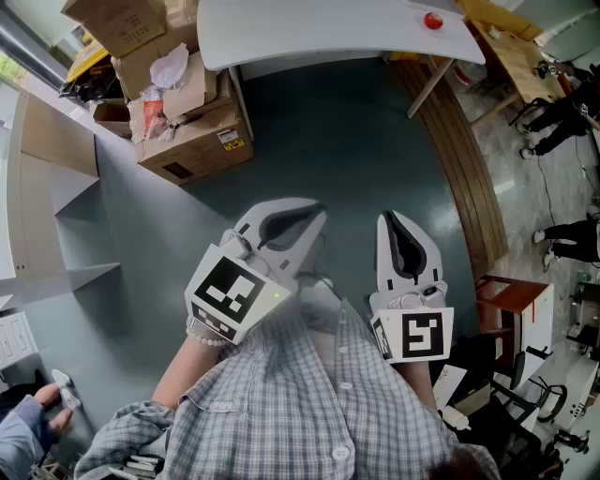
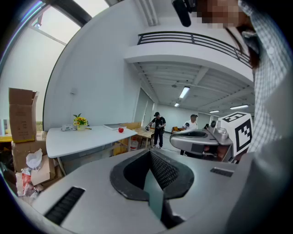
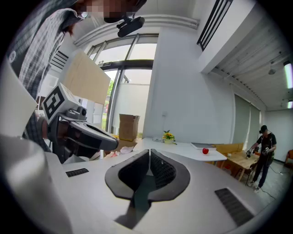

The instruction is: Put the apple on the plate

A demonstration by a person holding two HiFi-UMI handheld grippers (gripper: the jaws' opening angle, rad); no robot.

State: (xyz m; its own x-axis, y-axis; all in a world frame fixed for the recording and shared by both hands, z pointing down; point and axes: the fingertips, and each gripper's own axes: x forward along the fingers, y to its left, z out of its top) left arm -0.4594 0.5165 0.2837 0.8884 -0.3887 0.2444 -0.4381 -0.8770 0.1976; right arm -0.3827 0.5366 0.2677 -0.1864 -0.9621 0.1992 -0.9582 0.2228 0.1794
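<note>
A small red apple lies on a white table far ahead of me; it also shows in the left gripper view as the apple and in the right gripper view as the apple. A flat pale thing lies just behind it; I cannot tell whether it is the plate. My left gripper and right gripper are held side by side near my chest, well short of the table. Both have their jaws together with nothing between them: left gripper, right gripper.
Cardboard boxes are piled on the floor left of the table. A pot of yellow flowers stands on the table's far side. A wooden floor strip runs along the right. Other people stand farther back by a wooden desk.
</note>
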